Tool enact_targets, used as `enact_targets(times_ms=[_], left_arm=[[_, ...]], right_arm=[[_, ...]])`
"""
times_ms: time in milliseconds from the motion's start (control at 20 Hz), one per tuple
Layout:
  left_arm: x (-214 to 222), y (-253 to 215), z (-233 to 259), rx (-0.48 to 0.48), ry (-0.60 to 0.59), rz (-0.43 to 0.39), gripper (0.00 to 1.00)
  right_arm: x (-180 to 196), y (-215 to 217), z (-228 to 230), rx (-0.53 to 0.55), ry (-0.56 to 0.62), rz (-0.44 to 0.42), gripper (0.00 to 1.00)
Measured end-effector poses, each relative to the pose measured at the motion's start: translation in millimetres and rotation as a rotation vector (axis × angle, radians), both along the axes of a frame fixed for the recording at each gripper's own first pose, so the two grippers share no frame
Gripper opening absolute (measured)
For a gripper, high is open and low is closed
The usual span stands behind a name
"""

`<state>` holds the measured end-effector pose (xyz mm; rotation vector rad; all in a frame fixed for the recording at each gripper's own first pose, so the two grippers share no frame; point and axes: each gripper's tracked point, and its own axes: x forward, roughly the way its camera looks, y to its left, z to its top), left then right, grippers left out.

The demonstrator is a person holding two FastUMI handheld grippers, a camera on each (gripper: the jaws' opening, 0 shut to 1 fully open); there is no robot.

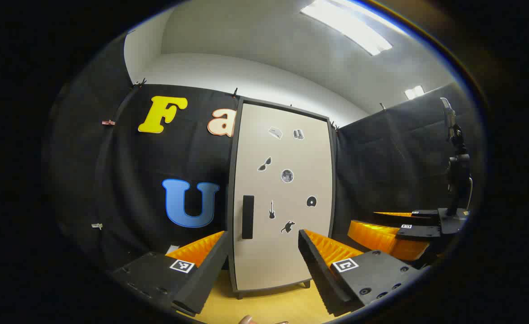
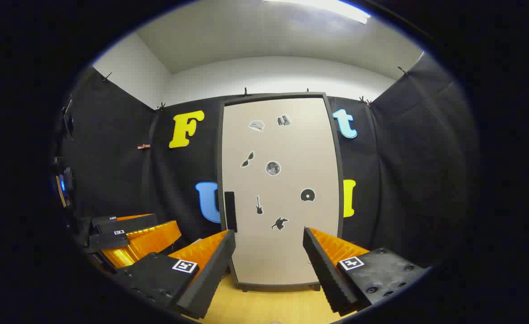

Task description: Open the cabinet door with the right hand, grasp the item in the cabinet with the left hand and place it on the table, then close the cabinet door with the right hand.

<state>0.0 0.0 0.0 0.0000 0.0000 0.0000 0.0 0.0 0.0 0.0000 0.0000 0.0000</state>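
Jaws apart on both grippers, empty; cabinet door (image 2: 280,189) shut ahead, handle (image 2: 230,211) apparently unobstructed.

1 tall beige cabinet door (image 2: 282,189), 1 black vertical bar handle (image 2: 230,211), seemingly 7 small dark stickers (image 2: 273,168), 2 grippers.
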Motion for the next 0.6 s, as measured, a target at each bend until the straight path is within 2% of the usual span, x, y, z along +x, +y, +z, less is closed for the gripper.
enact_targets(times_ms=[600], left_arm=[[-3.6, 6.8, 4.5, -0.005, -0.008, 0.02, 0.95]], right_arm=[[-2.0, 10.4, -2.8, -0.024, 0.021, 0.019, 0.98]])
